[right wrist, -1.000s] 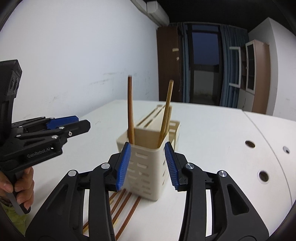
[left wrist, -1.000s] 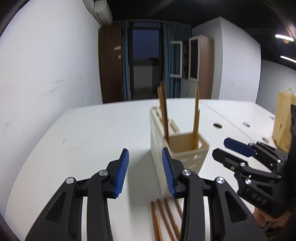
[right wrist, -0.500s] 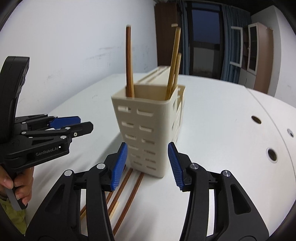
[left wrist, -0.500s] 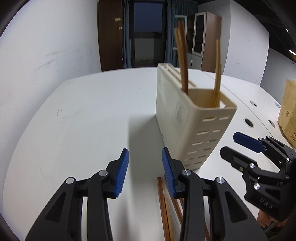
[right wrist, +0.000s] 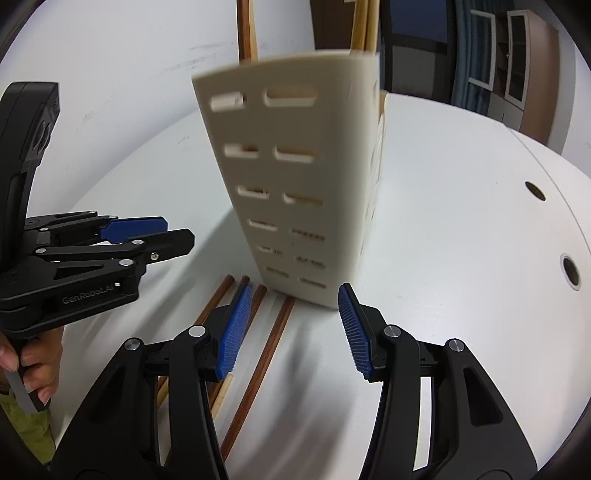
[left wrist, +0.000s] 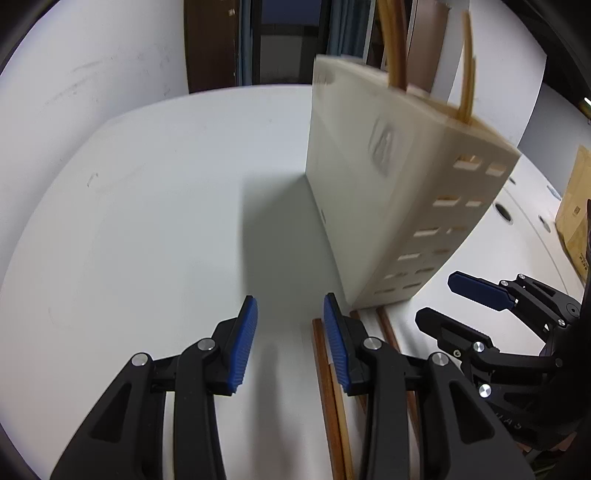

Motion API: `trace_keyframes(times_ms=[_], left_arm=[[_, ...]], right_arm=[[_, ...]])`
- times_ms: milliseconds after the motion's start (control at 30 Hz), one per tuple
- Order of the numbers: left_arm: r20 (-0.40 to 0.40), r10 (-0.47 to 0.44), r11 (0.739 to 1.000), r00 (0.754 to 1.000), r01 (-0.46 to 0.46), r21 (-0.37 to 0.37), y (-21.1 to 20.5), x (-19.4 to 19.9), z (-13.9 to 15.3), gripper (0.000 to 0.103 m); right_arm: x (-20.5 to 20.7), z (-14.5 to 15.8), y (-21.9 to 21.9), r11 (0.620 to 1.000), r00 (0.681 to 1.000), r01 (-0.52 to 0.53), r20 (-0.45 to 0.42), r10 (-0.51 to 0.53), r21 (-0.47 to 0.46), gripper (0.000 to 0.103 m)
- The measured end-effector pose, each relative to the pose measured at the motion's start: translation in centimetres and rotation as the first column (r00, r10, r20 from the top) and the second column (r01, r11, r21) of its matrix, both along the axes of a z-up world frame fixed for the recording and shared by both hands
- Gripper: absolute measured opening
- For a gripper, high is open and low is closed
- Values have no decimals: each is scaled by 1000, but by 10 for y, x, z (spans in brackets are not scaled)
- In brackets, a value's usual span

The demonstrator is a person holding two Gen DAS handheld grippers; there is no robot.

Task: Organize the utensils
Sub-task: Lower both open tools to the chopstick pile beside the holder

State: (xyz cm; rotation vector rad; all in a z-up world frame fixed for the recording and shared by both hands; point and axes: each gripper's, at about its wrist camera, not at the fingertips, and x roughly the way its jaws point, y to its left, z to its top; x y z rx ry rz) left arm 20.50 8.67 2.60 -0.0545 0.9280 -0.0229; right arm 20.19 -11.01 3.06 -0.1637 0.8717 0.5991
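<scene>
White tabletop point(right wrist: 461, 229) curves toward pale walls, a dark doorway and a wooden cabinet. On it stands a tall cream utensil holder point(right wrist: 299, 177), upright, slotted face toward the right wrist camera, with several chopsticks point(right wrist: 248, 27) rising near-vertically from its top. More loose chopsticks point(right wrist: 266, 354) lie flat on the table just in front of the holder's base, their long axes running roughly toward it. Both tools hover low over them: the left gripper point(left wrist: 290, 332), jaws parted and empty, sits beside the holder's near corner; the right gripper point(right wrist: 291, 328), spread wider and also empty, is over the loose sticks.
</scene>
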Motion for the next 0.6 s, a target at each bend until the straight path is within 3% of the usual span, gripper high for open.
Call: trace_keyframes(times_ms=[600], left_arm=[[-98,-35,999,995,34,-18,-5,13,-37,37]], right_arm=[[12,-35,27,997,997,-24,-75,19,-70,47]])
